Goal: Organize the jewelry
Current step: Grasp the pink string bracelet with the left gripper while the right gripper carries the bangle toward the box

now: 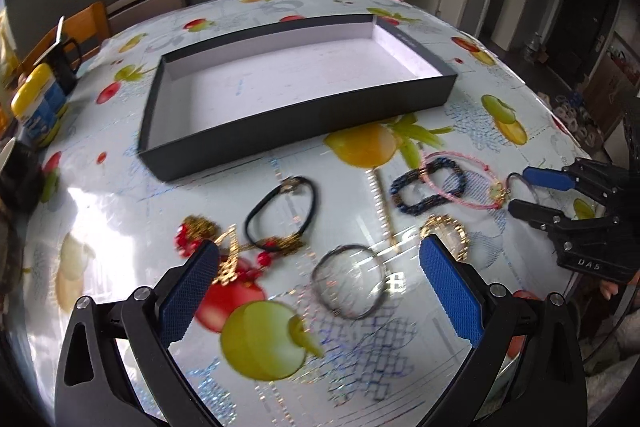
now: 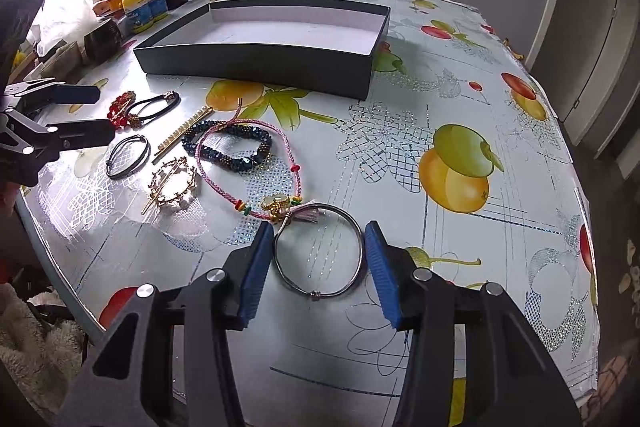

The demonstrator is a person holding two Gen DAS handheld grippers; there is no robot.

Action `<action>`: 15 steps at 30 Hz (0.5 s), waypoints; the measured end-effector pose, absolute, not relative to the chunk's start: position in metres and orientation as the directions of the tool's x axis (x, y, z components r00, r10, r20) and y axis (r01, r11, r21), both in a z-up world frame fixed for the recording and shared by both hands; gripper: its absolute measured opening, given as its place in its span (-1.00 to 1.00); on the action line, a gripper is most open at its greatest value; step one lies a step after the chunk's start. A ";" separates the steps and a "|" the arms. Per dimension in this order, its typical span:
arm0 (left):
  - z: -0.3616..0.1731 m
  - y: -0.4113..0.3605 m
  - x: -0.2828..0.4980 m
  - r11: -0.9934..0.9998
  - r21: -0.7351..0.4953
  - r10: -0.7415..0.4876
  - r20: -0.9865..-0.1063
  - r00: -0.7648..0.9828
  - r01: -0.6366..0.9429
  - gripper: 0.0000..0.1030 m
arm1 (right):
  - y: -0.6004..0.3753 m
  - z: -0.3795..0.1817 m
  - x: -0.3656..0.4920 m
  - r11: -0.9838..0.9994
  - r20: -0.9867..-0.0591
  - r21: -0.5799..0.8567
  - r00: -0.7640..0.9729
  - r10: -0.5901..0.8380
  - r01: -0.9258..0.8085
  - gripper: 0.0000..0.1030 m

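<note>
Metal bangle (image 2: 319, 251) lies on the desk (image 2: 460, 99), well in front of the box (image 2: 256, 61). Right hand-held gripper (image 2: 318, 261) is open around it; left hand-held gripper (image 1: 320, 291) is open too. Probably stiff, light, slippery: pinch its rim.

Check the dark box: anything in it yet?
Empty. The dark box shows only its bare white floor in both views; all the jewelry, including the silver bangle, lies on the table outside it.
</note>
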State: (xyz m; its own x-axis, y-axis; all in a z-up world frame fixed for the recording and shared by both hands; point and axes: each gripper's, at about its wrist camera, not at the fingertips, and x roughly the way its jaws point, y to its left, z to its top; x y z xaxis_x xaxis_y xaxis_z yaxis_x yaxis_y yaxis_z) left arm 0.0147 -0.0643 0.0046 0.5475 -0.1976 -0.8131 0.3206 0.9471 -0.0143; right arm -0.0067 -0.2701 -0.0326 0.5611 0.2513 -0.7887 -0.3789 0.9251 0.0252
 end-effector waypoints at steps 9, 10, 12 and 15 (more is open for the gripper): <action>0.000 -0.126 0.028 0.883 -0.075 -0.313 -0.830 0.461 0.464 0.46 | -0.283 -0.032 -0.014 0.938 -0.776 0.042 0.580 0.248 -0.345 -0.09; -0.002 -0.131 0.029 0.879 -0.063 -0.308 -0.832 0.461 0.472 0.43 | -0.285 -0.032 -0.016 0.937 -0.776 0.046 0.579 0.252 -0.346 -0.09; -0.005 -0.141 0.033 0.874 -0.040 -0.295 -0.836 0.463 0.484 0.37 | -0.288 -0.032 -0.019 0.938 -0.773 0.048 0.581 0.253 -0.344 -0.09; -0.007 -0.149 0.041 0.876 -0.010 -0.271 -0.836 0.477 0.481 0.23 | -0.293 -0.029 -0.023 0.939 -0.767 0.057 0.587 0.258 -0.338 -0.09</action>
